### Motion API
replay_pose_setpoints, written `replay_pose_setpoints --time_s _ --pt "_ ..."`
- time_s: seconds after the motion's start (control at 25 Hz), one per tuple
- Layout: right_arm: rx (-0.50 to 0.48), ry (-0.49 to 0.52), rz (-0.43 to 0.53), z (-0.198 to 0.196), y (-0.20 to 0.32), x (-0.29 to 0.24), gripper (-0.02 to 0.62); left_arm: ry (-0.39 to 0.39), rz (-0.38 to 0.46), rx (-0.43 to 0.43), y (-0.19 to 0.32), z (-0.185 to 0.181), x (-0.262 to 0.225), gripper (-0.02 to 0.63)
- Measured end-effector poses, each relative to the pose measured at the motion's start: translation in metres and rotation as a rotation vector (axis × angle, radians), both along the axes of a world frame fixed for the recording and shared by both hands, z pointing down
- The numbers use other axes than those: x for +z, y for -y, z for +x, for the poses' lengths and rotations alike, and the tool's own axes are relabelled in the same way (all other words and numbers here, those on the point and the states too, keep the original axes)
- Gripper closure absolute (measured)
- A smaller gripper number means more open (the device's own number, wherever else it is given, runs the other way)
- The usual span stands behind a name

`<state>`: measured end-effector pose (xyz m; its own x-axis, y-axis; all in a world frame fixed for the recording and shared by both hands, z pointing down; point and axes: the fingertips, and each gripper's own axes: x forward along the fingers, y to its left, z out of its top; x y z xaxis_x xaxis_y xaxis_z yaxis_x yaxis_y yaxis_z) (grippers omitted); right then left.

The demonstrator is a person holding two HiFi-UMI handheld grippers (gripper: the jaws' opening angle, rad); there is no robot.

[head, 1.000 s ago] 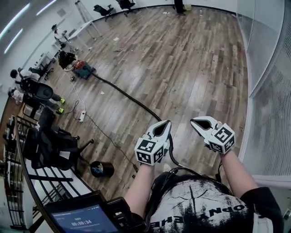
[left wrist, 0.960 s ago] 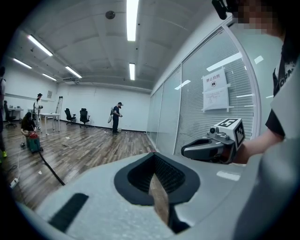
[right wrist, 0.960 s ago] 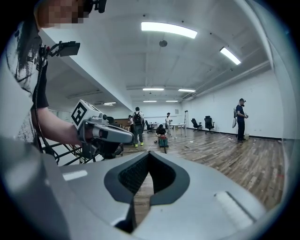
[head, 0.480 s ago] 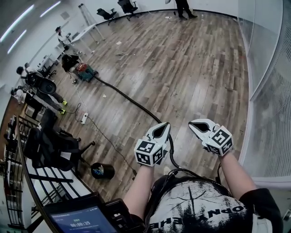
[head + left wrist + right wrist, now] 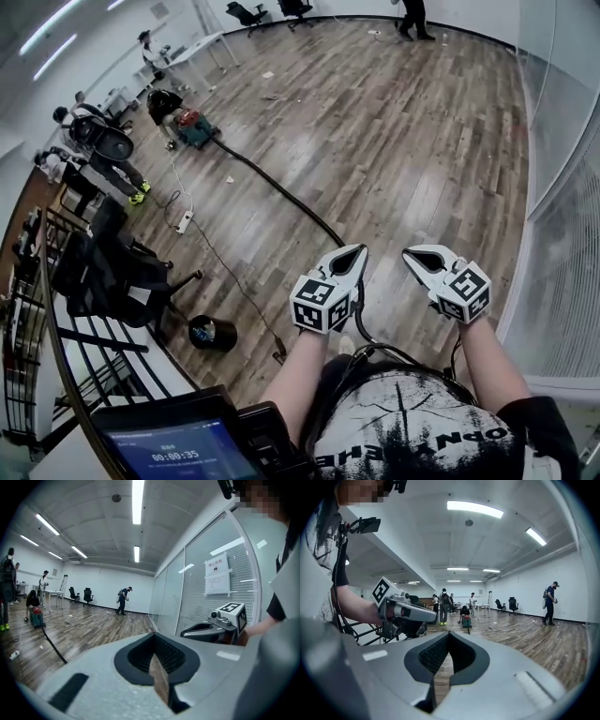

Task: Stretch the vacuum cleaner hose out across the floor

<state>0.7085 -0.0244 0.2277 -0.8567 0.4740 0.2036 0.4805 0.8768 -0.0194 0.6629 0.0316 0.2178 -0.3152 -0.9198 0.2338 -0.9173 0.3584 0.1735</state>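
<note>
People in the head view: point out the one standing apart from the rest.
The dark-clothed person at the far end of the wooden floor; all others are on the left side by the red-and-green vacuum cleaner.

Ahead of the left fingers and right fingers, bare wooden floor is found open. Beyond the left fingers it is crossed by the black hose. Right of the right fingers, passage is blocked by a glass wall; far left, by an office chair and bin.
</note>
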Motion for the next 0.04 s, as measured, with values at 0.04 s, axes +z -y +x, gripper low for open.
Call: replay_pose_setpoints --time_s 0.04 --pt "-0.004 0.0 -0.008 -0.0012 -0.0038 -0.0004 0.589 -0.002 0.0 -0.004 -0.0037 -0.0009 -0.0006 0.606"
